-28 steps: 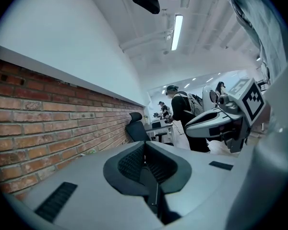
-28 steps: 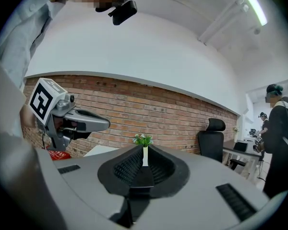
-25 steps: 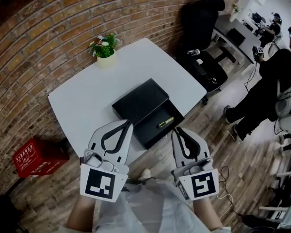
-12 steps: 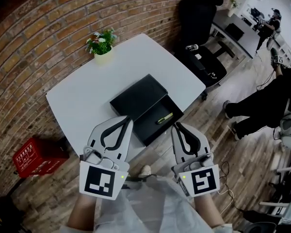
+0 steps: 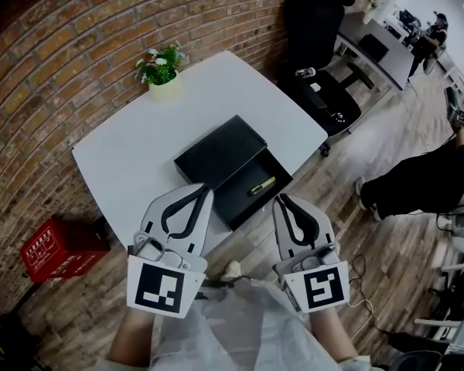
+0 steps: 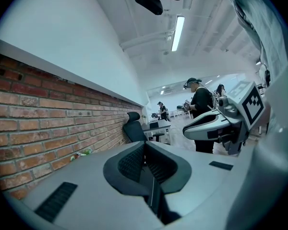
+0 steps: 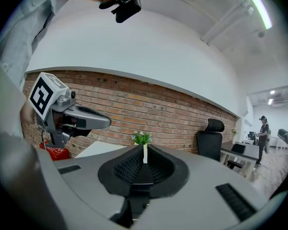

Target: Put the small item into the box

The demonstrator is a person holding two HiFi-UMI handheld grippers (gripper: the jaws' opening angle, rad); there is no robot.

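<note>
Head view: both tongs hang over the person's lap, short of the white worktop [image 5: 124,161]. The left tongs [image 5: 203,188] and right tongs [image 5: 279,200] are pinched together, empty and touching nothing. A matte black box [image 5: 220,153] lies on the worktop, and a slim yellow-green item [image 5: 261,185] lies in its open tray. Box and item show only here.

Left gripper view: the ribbed black pads meet with nothing between them. A brick wall [image 6: 48,128] runs alongside.

Right gripper view: the pads are closed to a hairline slit, empty. A potted plant [image 7: 142,139] stands beyond it, and a red crate [image 7: 55,152] sits low at the left.
</note>
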